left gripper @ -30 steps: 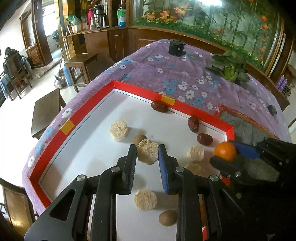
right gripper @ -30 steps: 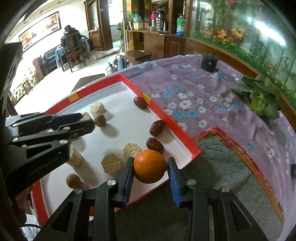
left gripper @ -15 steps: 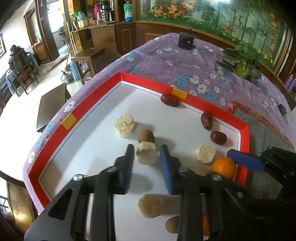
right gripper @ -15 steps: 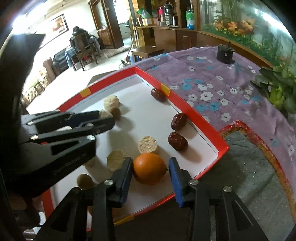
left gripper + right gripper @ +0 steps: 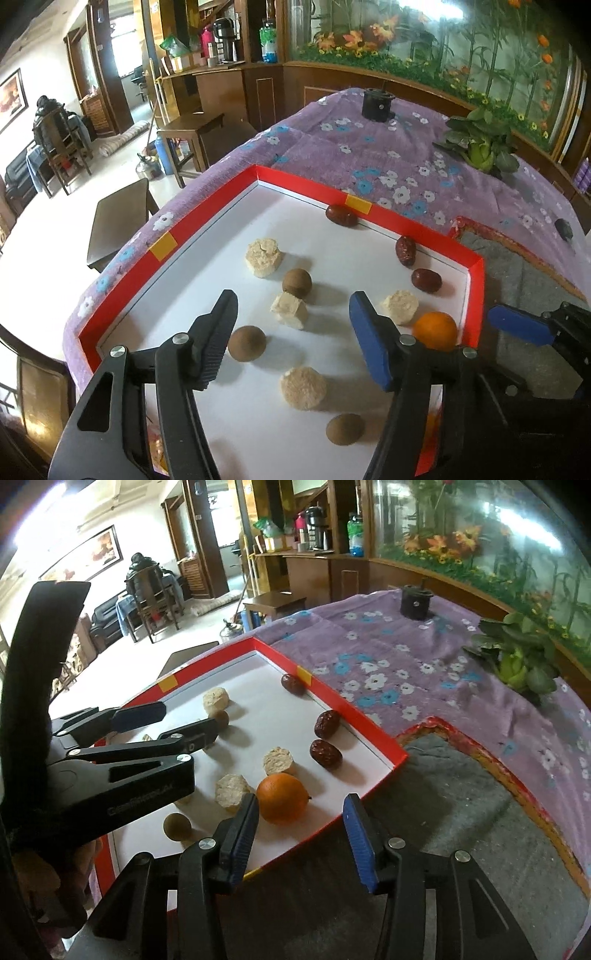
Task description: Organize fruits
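Note:
A white tray with a red rim (image 5: 295, 181) (image 5: 351, 709) holds several pale crumbly cakes, three dark red dates and three brown round fruits. My left gripper (image 5: 293, 317) (image 5: 184, 723) hovers over the tray with its jaws opening. A pale chunk (image 5: 290, 310) lies on the tray floor between its fingers, touched by neither pad. An orange (image 5: 282, 797) (image 5: 434, 330) rests in the tray's near right corner. My right gripper (image 5: 301, 827) is just behind it, jaws opening. Its left finger (image 5: 243, 830) is close beside the orange and the blue one stands well clear.
The tray sits on a purple flowered cloth (image 5: 369, 155). A grey mat with a red border (image 5: 461, 794) lies to its right, under my right gripper. A green plant (image 5: 517, 664) and a black cylinder (image 5: 376, 105) stand farther back. Wooden stools stand left of the table.
The left gripper lowered the pale chunk onto the tray and spread wide off it. The right gripper brought the orange down into the tray corner and released it.

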`<state>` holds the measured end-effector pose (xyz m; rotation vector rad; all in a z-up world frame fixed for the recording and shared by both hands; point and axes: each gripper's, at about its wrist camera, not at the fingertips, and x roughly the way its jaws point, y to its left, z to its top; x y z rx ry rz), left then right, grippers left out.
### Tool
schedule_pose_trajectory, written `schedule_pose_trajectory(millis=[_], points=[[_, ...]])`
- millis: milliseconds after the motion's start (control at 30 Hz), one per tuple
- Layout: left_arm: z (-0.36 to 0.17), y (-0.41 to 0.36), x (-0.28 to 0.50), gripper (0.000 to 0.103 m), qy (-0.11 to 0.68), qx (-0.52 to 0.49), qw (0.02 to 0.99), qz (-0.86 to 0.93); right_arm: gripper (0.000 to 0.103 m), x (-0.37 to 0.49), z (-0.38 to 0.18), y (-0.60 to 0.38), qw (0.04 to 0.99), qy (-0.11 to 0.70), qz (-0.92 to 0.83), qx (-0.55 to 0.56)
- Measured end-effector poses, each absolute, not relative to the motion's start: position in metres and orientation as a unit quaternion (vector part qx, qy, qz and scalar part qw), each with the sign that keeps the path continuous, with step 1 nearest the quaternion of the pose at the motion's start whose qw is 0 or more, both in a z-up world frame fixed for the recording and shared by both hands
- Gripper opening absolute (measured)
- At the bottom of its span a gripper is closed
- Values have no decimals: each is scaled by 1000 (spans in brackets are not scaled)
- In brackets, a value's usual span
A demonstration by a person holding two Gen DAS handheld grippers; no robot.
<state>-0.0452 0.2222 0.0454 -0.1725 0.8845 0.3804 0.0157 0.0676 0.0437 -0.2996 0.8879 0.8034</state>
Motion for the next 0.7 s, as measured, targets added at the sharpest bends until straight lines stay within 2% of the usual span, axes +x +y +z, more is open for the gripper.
schedule_pose_trajectory(millis=[267, 333, 400, 700], points=[[51, 216, -57, 63, 415, -74, 886, 196, 47, 7, 45, 68, 828, 404, 361, -146], [51, 215, -60, 66, 413, -74, 886, 195, 49, 4, 45, 66, 834, 399, 354, -143], [52, 213, -64, 74, 410, -78, 888, 192, 49, 1, 45, 63, 836, 399, 349, -139], [66, 199, -79, 75, 391, -72, 897, 195, 49, -14, 48, 47, 840, 397, 344, -136]])
